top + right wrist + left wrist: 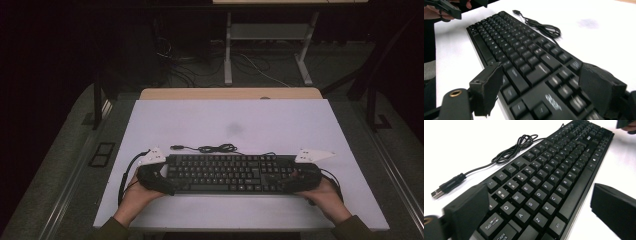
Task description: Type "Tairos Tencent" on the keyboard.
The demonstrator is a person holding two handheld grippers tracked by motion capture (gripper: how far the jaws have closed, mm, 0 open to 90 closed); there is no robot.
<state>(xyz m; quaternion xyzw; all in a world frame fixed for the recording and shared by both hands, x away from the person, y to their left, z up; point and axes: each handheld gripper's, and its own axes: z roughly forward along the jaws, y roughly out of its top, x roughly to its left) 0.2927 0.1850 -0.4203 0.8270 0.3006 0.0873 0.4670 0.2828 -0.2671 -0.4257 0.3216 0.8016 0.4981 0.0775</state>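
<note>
A black keyboard lies flat on the white table, near the person's edge, with its cable coiled just behind it and the plug lying loose. The left gripper sits at the keyboard's left end with its jaws spread wide, one on each side of that end; in the left gripper view neither presses on the keys. The right gripper sits at the right end, jaws also wide and straddling the keyboard's corner, with gaps visible on both sides. Nothing is clamped.
</note>
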